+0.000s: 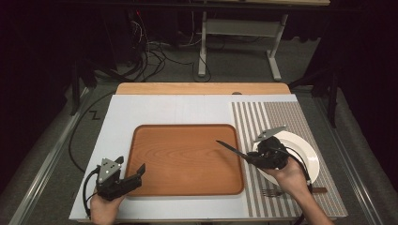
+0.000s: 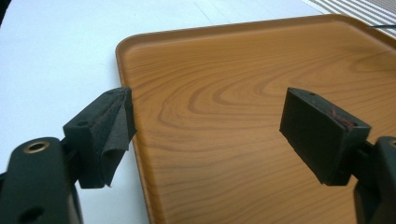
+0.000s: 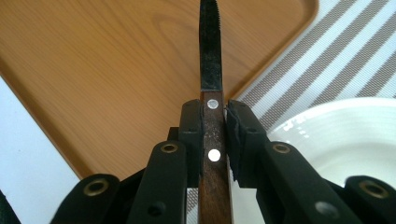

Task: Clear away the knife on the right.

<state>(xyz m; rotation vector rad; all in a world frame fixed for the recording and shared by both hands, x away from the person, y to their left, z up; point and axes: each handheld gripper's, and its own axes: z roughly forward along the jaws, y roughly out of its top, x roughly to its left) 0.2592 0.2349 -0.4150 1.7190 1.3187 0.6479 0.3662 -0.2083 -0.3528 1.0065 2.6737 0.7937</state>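
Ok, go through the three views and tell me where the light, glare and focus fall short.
High view: table evenly lit, the room behind it nearly black, the white plate bright but readable. Left gripper view: the left tool slightly soft up close, the wooden tray grain sharp. Right gripper view: the plate glares white, and the knife blade tip softens.

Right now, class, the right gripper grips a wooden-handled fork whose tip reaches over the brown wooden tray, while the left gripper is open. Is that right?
Not quite: the right gripper grips a wooden-handled knife, not a fork, as the right gripper view shows. Its dark blade reaches over the brown wooden tray, and the left gripper is open.
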